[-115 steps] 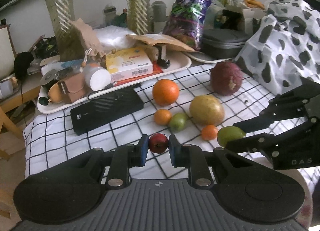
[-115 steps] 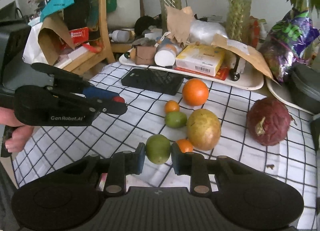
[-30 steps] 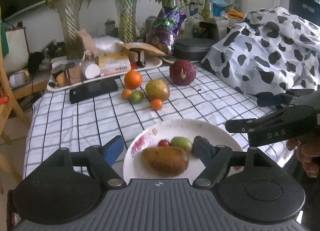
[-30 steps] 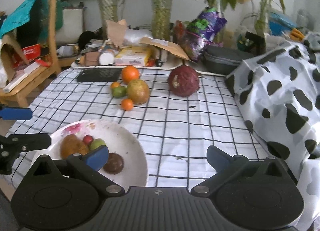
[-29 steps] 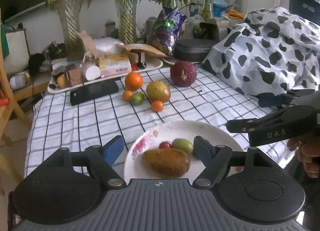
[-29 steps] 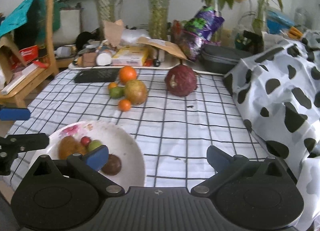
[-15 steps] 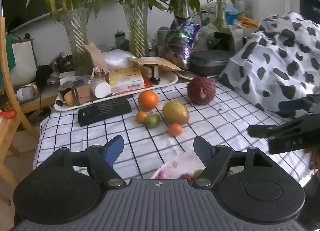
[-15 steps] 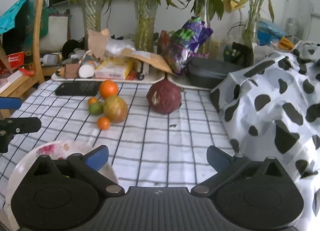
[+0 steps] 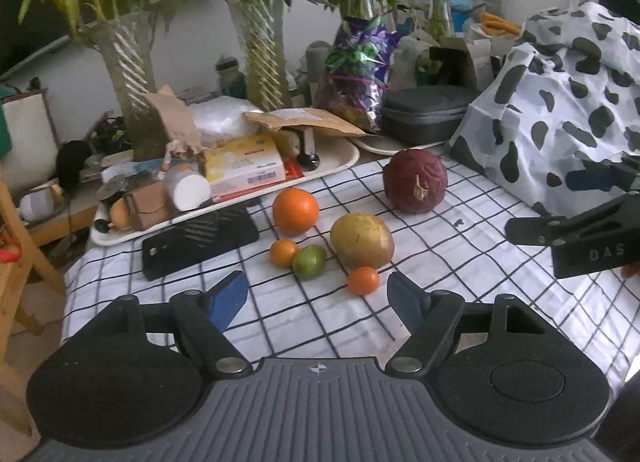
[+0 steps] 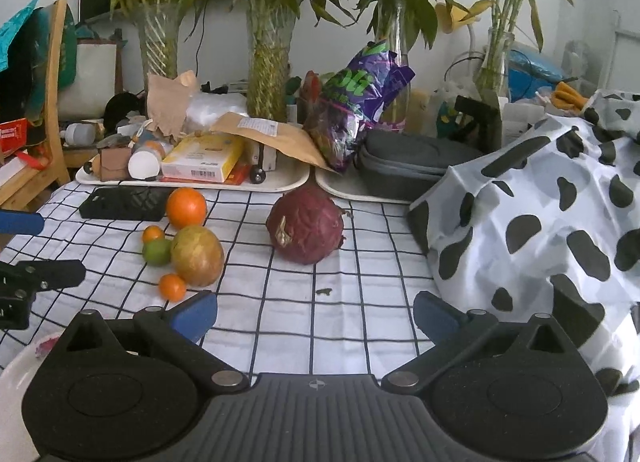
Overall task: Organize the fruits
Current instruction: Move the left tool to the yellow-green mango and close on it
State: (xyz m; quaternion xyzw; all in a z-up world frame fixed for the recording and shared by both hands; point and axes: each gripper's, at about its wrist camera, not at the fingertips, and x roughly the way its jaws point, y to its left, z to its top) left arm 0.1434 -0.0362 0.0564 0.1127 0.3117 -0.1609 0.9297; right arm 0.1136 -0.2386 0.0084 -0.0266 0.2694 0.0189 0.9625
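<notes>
Our left gripper (image 9: 316, 298) has its blue-padded jaws spread wide with nothing between them, only bare cloth showing in the gap. Our right gripper (image 10: 314, 314) is likewise spread wide and empty over the checked cloth. We judge both are held open like this because each is free to take another fruit.

Just ahead of the left jaws lies a small round orange fruit (image 9: 363, 280), touching or nearly touching a larger yellow-green oval fruit with a reddish blush (image 9: 362, 240). Beside these sit a small green round fruit (image 9: 309, 260) and a second small orange one (image 9: 283, 253), close together, with a big round orange (image 9: 295, 211) behind them. A large wrinkled dark-red round fruit (image 10: 306, 228) stands apart, straight ahead of the right jaws, so we judge it the right hand's likely target; its width would need nearly the full spread.

All of these rest loose on the white tablecloth with a black grid (image 10: 360, 274). The rim of a white plate (image 10: 16, 372) shows at the lower left of the right view, probably the collecting place. Behind the fruit lie a black flat device (image 9: 200, 240) and a cluttered cream tray (image 9: 344, 160).
</notes>
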